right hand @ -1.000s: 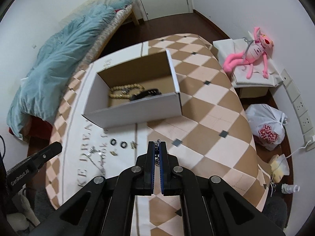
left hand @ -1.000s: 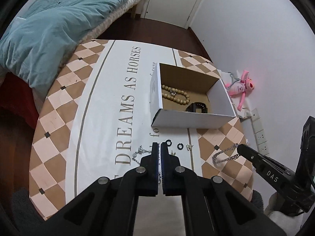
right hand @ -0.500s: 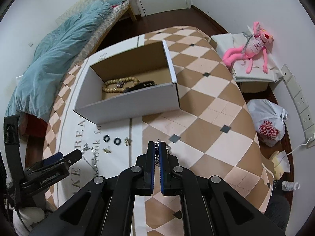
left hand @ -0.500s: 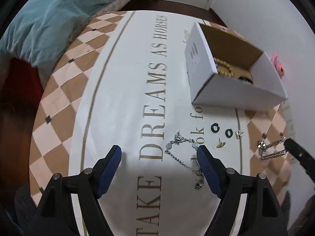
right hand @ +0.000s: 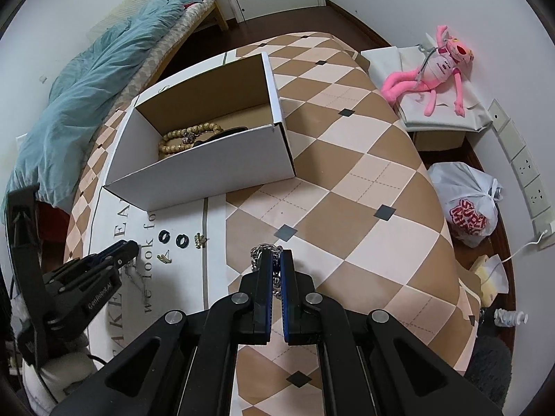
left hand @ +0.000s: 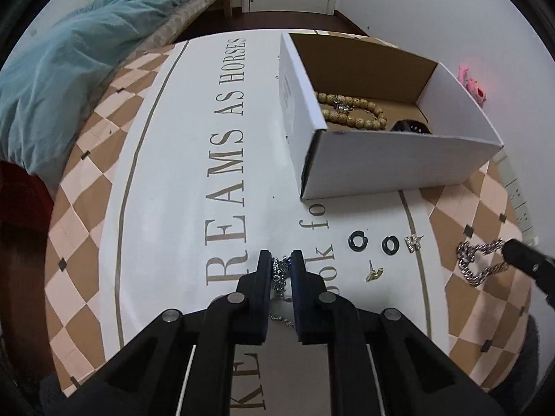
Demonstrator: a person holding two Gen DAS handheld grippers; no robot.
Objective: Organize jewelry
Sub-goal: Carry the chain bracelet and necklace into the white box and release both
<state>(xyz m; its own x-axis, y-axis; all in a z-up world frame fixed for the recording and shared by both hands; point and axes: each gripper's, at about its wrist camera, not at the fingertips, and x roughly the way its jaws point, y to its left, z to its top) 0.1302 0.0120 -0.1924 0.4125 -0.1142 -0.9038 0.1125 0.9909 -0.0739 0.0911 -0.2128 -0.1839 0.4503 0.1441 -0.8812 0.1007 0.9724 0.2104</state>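
A white cardboard box stands open on the table and holds a wooden bead bracelet and a black band. My left gripper is shut on a thin silver necklace lying on the cloth. My right gripper is shut on a chunky silver chain. Two black rings, a silver earring and a gold earring lie between the grippers.
The round table has a checkered cloth with printed lettering. A bed with a teal duvet is at the far left. A pink plush toy, a white plastic bag and wall sockets are on the right.
My left gripper opened wide over the thin necklace half a second ago and has now closed on it. My right gripper stays shut on the chunky chain, slightly closer to the box.
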